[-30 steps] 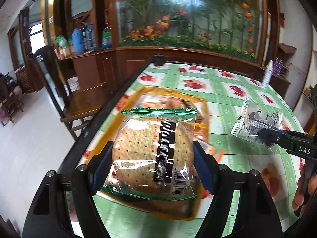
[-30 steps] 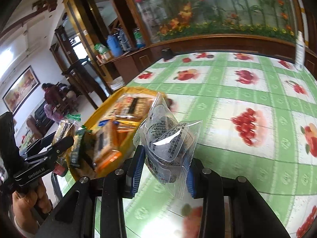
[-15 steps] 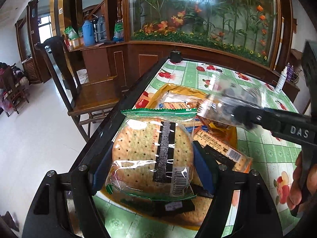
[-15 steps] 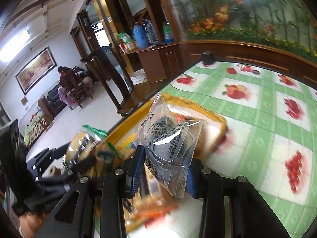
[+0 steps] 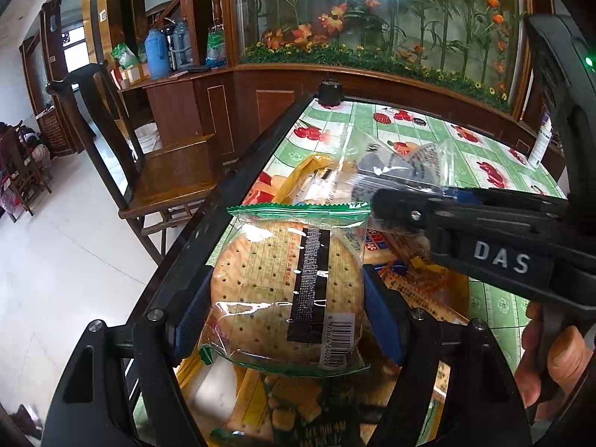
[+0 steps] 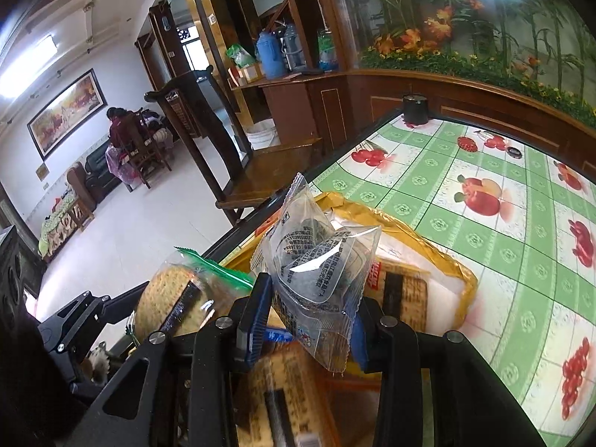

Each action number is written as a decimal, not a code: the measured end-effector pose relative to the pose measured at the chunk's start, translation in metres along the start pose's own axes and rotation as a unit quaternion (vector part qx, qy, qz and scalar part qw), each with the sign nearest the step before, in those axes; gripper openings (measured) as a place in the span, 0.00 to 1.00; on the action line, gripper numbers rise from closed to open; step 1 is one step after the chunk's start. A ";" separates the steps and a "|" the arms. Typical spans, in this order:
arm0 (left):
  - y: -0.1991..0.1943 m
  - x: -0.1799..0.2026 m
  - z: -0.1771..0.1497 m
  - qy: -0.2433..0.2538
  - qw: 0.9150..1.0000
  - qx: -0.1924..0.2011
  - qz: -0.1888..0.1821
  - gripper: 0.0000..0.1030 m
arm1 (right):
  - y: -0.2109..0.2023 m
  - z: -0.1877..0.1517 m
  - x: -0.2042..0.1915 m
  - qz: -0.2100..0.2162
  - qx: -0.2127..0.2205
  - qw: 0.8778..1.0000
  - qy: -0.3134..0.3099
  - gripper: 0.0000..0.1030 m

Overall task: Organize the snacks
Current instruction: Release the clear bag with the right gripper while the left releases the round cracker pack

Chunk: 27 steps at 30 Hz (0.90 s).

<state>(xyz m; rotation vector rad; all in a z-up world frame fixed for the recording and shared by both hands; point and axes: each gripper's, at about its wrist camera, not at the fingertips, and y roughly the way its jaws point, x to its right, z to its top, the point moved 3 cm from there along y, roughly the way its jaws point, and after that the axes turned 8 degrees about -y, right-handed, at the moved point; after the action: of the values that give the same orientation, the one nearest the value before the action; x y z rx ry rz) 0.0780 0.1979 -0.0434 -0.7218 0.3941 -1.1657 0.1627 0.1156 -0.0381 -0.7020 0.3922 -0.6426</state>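
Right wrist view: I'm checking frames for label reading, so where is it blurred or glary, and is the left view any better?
Right wrist view: the clear packet is sharp, with a white glare streak; the snacks at the bottom edge are smeared. Left wrist view: the cracker pack and its barcode are crisp, but the clear packet is motion-blurred; straight edges bow in both.

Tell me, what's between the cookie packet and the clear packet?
In the right wrist view, only the right gripper's blue finger separates the cookie packet and clear packet.
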 end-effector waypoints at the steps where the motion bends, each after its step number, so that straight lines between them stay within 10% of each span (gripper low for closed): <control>1: 0.003 0.001 0.000 0.001 1.000 -0.003 0.001 0.74 | 0.004 0.001 0.002 -0.002 -0.002 1.000 0.000 0.37; 27: 0.024 0.007 0.012 0.010 1.000 -0.025 0.009 0.74 | 0.031 0.013 0.025 -0.001 -0.025 0.999 0.027 0.39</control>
<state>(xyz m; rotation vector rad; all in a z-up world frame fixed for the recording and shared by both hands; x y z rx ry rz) 0.1042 0.1999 -0.0509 -0.7487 0.4465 -1.1496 0.2010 0.1231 -0.0538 -0.7340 0.4585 -0.6566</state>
